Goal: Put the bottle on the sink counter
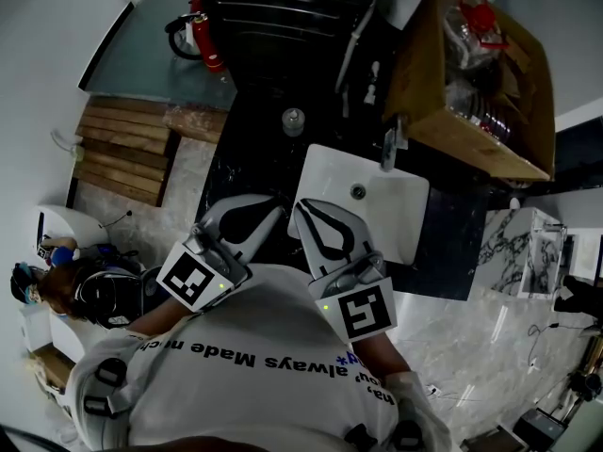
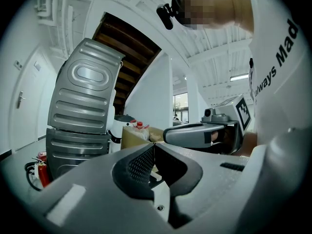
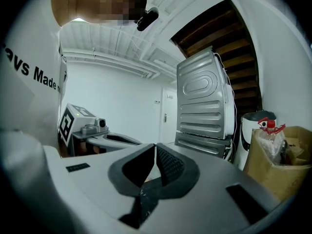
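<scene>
In the head view a clear bottle (image 1: 294,121), seen from above, stands on the dark counter (image 1: 254,158) left of the faucet (image 1: 389,145) and behind the white sink basin (image 1: 400,210). My left gripper (image 1: 280,205) and right gripper (image 1: 301,206) are held close to my chest, their tips side by side over the counter's near edge, well short of the bottle. Both are shut with nothing between the jaws. The left gripper (image 2: 153,144) looks across at the right gripper (image 2: 200,133). From the right gripper (image 3: 155,145) the left one (image 3: 105,138) is in view.
An open cardboard box (image 1: 471,102) (image 3: 278,165) with red-capped bottles (image 3: 268,130) sits at the counter's right end. A grey ribbed appliance (image 2: 83,106) stands behind the counter. A fire extinguisher (image 1: 203,40) and wooden pallet (image 1: 122,149) lie to the left.
</scene>
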`<state>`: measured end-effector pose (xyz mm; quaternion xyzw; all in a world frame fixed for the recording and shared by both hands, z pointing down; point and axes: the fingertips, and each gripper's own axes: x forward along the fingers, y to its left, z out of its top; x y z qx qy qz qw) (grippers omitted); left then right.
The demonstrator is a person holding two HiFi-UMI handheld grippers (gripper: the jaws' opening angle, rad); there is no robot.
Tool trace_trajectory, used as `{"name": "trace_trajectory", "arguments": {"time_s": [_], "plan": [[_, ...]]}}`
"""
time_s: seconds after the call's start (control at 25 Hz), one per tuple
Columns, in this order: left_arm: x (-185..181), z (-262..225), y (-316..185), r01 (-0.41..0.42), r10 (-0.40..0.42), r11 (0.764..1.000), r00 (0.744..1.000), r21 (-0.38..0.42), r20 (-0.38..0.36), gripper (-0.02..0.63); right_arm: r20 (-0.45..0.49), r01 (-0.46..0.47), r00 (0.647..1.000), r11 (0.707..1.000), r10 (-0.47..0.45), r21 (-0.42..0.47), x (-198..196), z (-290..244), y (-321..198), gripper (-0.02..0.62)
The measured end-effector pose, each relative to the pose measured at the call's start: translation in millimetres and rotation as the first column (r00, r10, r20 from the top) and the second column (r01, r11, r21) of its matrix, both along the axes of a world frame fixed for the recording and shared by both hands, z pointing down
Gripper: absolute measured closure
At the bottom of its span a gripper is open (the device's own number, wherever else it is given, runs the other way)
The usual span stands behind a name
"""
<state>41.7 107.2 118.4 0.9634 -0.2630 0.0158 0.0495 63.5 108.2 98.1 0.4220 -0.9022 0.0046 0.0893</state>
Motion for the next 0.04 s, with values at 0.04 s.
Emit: {"name": "trace_trajectory", "arguments": {"time_s": [0.04], "plan": [[0.6,0.1,-0.7,0.0,0.0,1.0,1.0,0.001,0.0,0.601,0.002,0.001,1.0,1.0,-0.001,0.003,0.3,-0.5,-0.9,0.577]]}}
